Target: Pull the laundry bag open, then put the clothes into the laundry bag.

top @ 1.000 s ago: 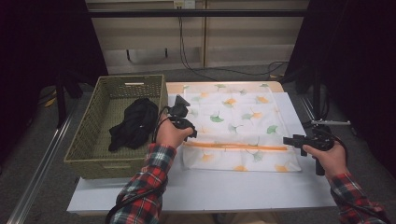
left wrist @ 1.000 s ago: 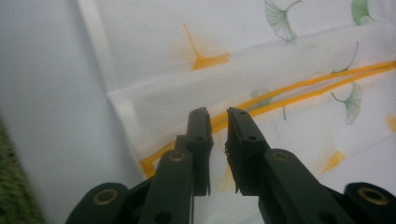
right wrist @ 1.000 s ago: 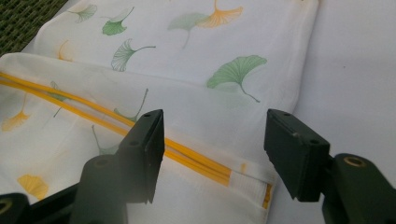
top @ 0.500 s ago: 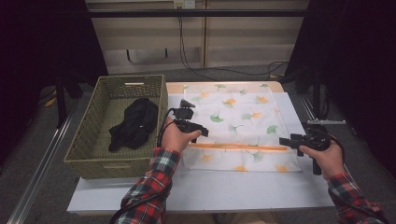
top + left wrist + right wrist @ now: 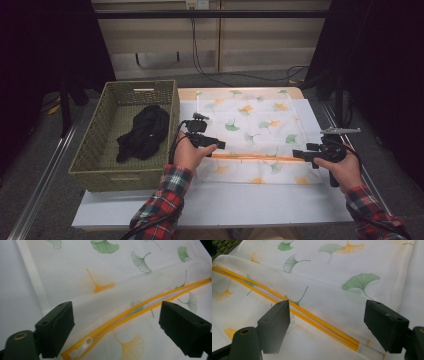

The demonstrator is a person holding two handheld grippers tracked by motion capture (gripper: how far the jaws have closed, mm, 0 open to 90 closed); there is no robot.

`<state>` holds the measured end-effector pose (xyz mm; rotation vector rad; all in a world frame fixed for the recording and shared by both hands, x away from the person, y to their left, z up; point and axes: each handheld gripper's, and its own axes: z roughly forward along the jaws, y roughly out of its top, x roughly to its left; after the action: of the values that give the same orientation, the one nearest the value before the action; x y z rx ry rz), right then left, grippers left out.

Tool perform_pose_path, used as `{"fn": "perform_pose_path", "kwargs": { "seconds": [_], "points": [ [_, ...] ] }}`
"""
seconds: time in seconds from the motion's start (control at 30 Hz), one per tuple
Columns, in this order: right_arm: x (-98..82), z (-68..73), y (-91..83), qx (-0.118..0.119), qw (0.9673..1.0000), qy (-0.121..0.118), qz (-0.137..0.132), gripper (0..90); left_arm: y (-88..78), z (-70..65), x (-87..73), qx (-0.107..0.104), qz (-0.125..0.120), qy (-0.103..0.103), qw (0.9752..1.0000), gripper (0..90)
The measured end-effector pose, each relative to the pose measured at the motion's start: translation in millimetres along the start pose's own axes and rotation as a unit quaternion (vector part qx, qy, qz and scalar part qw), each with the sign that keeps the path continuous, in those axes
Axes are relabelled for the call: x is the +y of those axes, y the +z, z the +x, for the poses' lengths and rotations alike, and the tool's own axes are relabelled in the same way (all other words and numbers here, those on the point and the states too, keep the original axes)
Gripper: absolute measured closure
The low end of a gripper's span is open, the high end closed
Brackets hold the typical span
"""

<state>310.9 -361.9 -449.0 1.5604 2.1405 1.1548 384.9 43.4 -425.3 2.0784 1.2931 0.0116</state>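
- Mesh bag (image 5: 250,135) with leaf prints lies flat on the bench (image 5: 240,205), right of the basket (image 5: 100,155) holding black cloth (image 5: 145,131).
- Left gripper (image 5: 217,146) has just opened its fingers; they hold nothing now.
- Yellow zipper (image 5: 255,158) runs left to right between both hands, partly open.
- Right gripper (image 5: 297,154) has opened too, letting go.

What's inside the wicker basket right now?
A crumpled black garment lies in the wicker basket, on its floor. Anything beneath the garment is covered from view.
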Motion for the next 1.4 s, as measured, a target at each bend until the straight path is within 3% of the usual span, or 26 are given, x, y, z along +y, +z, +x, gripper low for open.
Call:
{"fn": "perform_pose_path", "kwargs": {
  "seconds": [0.2,0.4,0.57,1.0,1.4],
  "points": [
    [1.8,8.5,4.5,0.005,0.9999,-0.01,0.007,18.5,3.2,-1.9,-6.6,-0.004,-0.015,0.001,0.9999,6.4],
    [6.4,21.2,12.7,0.01,0.9993,-0.033,0.015,16.2,4.5,-3.6,-9.4,-0.012,-0.012,0.014,0.9998,3.6],
    [10.4,29.5,17.1,0.016,0.9987,-0.045,0.014,15.2,5.1,-3.0,-11.0,-0.014,-0.017,0.012,0.9997,2.5],
    [15.6,44.7,32.9,0.029,0.9975,-0.059,0.024,15.0,3.5,-3.2,-12.7,-0.023,-0.011,0.013,0.9996,1.6],
    [19.4,53.7,47.5,0.036,0.9965,-0.066,0.037,16.0,7.5,1.0,-15.4,-0.026,0.011,0.017,0.9995,2.0]
  ]
}}
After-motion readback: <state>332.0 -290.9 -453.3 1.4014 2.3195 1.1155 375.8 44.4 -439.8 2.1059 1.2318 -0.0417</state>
